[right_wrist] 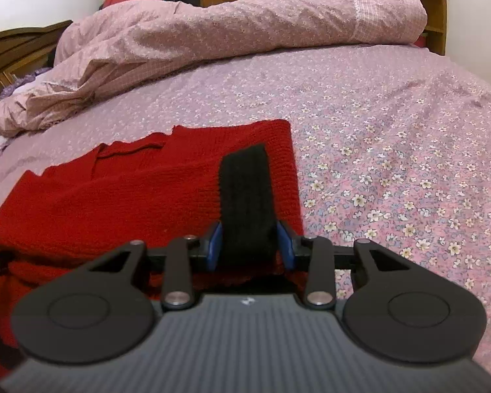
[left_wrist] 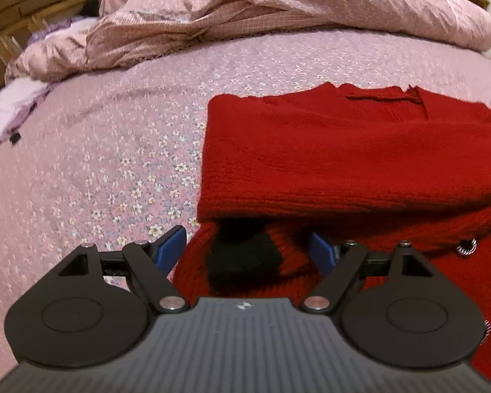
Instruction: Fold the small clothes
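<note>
Jaws astride black cuff point(right_wrist: 245, 203), lengthwise

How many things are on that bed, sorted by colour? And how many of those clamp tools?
Red: 1, the knitted sweater with a black cuff.
Pink: 2, the bunched quilt and the flowered bedspread.
Black and blue tools: 2, the left gripper and the right gripper.
Total: 5.
</note>
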`<action>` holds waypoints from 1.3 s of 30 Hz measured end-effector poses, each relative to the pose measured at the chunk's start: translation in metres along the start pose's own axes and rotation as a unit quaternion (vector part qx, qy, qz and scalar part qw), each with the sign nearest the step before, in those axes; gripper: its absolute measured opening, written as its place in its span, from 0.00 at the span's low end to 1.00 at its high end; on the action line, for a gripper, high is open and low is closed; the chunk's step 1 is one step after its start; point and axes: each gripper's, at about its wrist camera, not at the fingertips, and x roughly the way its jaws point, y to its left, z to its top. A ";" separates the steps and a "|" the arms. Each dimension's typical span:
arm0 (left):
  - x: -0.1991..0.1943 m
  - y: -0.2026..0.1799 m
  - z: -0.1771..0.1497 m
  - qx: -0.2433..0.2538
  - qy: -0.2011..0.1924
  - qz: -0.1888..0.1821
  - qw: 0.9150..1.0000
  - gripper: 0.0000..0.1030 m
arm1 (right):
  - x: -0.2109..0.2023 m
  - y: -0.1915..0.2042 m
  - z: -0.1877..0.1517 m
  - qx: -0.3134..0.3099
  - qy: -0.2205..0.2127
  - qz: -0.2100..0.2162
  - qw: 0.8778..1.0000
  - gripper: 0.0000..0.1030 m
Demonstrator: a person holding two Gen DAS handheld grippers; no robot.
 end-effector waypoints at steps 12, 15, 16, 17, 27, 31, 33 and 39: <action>-0.028 0.010 -0.001 -0.003 0.007 0.004 1.000 0.83 | -0.030 0.001 -0.002 0.028 -0.005 -0.007 1.000 0.48; -0.034 0.012 -0.002 -0.005 0.008 0.008 1.000 0.83 | -0.041 0.000 -0.007 0.038 -0.002 -0.007 0.999 0.50; -0.036 0.013 -0.002 -0.007 0.008 0.009 1.000 0.83 | -0.045 -0.001 -0.008 0.042 -0.003 -0.006 0.999 0.50; -0.038 0.014 -0.002 -0.009 0.008 0.009 1.000 0.83 | -0.049 -0.002 -0.010 0.045 -0.004 -0.007 0.999 0.50; -0.067 0.027 -0.009 -0.017 0.001 0.012 1.000 0.85 | -0.094 -0.011 -0.024 0.072 -0.017 -0.015 0.997 0.51; -0.079 0.036 -0.016 -0.026 0.006 0.010 1.000 0.86 | -0.110 -0.013 -0.030 0.076 -0.014 -0.015 0.997 0.51; -0.084 0.040 -0.020 -0.031 0.008 0.007 0.999 0.86 | -0.116 -0.013 -0.034 0.077 -0.009 -0.012 0.997 0.52; -0.100 0.056 -0.039 -0.054 0.010 0.001 0.998 0.86 | -0.134 -0.013 -0.047 0.086 0.001 -0.012 0.996 0.52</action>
